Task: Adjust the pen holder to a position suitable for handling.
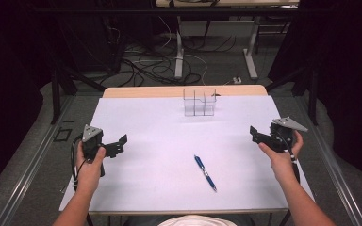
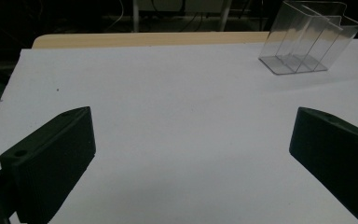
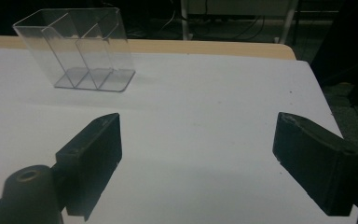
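Note:
A blue pen [image 1: 205, 173] lies on the white table top [image 1: 160, 136], right of the middle and toward the front edge. A clear plastic holder [image 1: 199, 101] with several compartments stands upright at the far middle; it is empty, seen also at the upper right of the left gripper view [image 2: 307, 39] and the upper left of the right gripper view [image 3: 79, 49]. My left gripper [image 1: 118, 145] hovers at the left side, open, with nothing between its jaws [image 2: 193, 154]. My right gripper [image 1: 256, 134] is held at the right edge, open and empty too [image 3: 198, 154]. Both point inward toward the table's middle.
The white sheet covers a wooden table whose far edge [image 1: 184, 90] shows behind the holder. Beyond it are table legs [image 1: 179, 56] and cables [image 1: 141, 66] on the floor. Dark curtains flank both sides. The person's forearms come in from the bottom.

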Motion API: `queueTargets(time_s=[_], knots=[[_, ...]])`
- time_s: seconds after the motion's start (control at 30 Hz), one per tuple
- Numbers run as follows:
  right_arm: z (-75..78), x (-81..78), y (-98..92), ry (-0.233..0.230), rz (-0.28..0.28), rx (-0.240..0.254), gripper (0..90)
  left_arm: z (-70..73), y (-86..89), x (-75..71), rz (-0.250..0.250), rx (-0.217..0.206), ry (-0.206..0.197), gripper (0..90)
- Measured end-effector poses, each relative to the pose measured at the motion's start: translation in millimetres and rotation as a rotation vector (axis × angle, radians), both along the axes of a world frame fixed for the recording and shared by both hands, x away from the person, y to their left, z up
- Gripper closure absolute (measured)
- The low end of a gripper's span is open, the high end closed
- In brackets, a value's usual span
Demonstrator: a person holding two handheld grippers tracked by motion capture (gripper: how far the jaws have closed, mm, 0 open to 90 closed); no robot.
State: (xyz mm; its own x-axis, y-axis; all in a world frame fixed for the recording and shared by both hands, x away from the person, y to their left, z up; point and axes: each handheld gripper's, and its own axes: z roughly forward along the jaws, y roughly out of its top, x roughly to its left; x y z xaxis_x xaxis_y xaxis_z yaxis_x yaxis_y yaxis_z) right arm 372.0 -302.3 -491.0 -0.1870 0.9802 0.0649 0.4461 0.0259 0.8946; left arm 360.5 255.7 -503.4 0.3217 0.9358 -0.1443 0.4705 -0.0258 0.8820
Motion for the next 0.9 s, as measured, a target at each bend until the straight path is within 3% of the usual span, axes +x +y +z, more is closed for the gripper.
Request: queueTargets(time_s=[0.13, 0.27, 0.4, 0.57, 0.87, 0.9], knots=[[4.9, 6.9, 7.1, 0.024, 0.028, -0.021, 14.7, 1.1, 1.8, -0.8, 0.009, -0.016, -0.003, 0.0], [18.0, 18.8, 19.2, 0.024, 0.081, -0.051, 14.0, 0.8, 1.7, -1.9, -0.005, 0.001, -0.009, 0.0], [39.5, 34.3, 35.9, 0.009, 0.145, -0.131, 15.8, 0.8, 0.9, -2.9, -0.012, 0.017, -0.017, 0.0], [58.6, 50.8, 51.3, 0.024, 0.218, -0.190, 22.3, 0.3, 1.6, -4.9, -0.018, 0.023, -0.009, 0.0], [81.3, 71.5, 74.9, 0.032, 0.329, -0.289, 30.1, -0.5, 2.8, -6.2, -0.016, 0.023, -0.009, 0.0], [84.7, 75.8, 80.8, 0.024, 0.348, -0.331, 30.1, -0.8, 2.6, -6.4, -0.014, 0.018, -0.008, 0.0]])
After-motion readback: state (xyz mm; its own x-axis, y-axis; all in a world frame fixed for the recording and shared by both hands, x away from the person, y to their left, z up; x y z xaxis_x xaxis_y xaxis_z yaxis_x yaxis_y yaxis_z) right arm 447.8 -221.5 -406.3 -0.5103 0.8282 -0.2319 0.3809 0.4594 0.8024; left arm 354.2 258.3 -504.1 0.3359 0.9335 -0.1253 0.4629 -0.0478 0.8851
